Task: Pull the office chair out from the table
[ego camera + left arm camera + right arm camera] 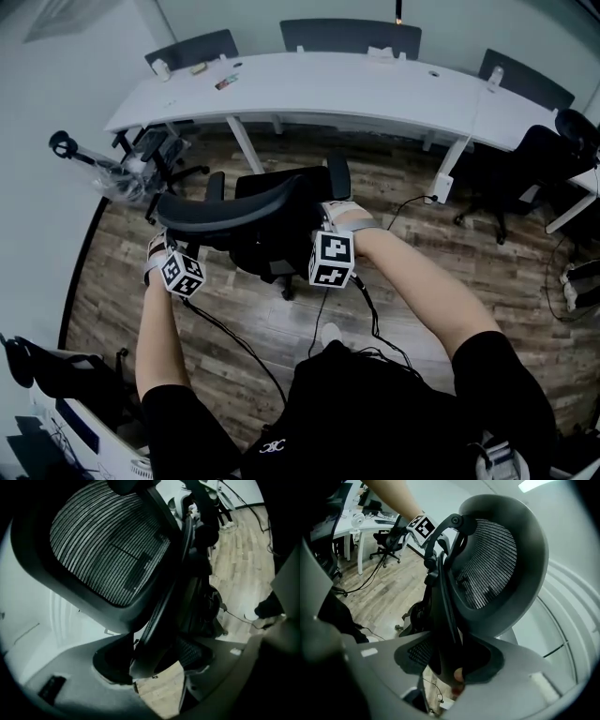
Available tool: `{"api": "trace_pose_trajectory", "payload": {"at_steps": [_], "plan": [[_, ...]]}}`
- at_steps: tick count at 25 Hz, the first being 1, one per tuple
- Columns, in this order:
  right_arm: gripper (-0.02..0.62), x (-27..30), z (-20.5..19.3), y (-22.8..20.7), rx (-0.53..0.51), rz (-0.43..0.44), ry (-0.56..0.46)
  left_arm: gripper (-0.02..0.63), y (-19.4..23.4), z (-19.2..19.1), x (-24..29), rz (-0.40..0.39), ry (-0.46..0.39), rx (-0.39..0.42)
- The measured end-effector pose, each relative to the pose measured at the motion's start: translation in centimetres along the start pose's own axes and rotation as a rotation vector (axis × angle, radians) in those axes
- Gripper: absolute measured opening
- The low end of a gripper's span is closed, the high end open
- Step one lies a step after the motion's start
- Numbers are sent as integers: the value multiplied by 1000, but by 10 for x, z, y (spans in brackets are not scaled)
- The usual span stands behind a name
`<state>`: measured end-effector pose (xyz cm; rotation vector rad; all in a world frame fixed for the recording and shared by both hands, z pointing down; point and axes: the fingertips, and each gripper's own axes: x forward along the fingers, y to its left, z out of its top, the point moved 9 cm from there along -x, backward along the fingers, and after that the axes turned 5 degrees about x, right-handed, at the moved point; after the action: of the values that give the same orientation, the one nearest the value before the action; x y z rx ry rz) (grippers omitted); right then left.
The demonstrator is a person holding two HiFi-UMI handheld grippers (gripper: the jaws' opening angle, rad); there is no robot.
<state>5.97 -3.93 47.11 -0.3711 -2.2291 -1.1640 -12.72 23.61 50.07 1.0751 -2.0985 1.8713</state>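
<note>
The black office chair [272, 220] stands on the wood floor, well away from the curved white table [375, 94]. I stand behind its mesh back [103, 541], both grippers at the top frame. My left gripper [171, 246] is at the frame's left end; in the left gripper view the frame edge [154, 648] runs between its jaws [157, 670] with room beside it, so it is open. My right gripper [330, 217] is at the right end. In the right gripper view the jaws [452, 667] close on the frame [445, 620] below the mesh [492, 559].
Another black chair [155, 155] sits at the table's left end and one [530, 169] at the right. More chair backs [352, 36] show behind the table. Cables [234, 337] trail on the floor near my feet. A desk corner [66, 422] is at lower left.
</note>
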Motion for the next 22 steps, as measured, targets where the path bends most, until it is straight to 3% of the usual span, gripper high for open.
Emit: {"api": "trace_pose_trajectory", "payload": {"at_steps": [4,6,7,9,11,12,14,18,22], "plan": [[211,-7,-13,5,21,-79,-56,293,-11,2,-26,50,-14,-155],[201,-21,-23,7,71,-144,-116,289,-19,7,-46,110,-45,-283],[186,-30,-27,10,117,-170,-152,249,-24,8,-60,154,-74,-367],[120,-50,-30,19,233,-211,-226,91,-36,11,-94,247,-137,-557],[9,-69,-31,30,356,-249,-288,8,-51,19,-126,310,-192,-734],[8,-78,-32,35,420,-258,-312,8,-60,25,-138,322,-217,-809],[8,-93,-32,44,564,-249,-352,8,-78,45,-156,311,-256,-924],[6,-120,-31,56,847,-205,-434,8,-104,93,-189,244,-325,-1042],[5,-144,-32,73,964,-172,-481,8,-123,131,-215,158,-351,-1128]]}}
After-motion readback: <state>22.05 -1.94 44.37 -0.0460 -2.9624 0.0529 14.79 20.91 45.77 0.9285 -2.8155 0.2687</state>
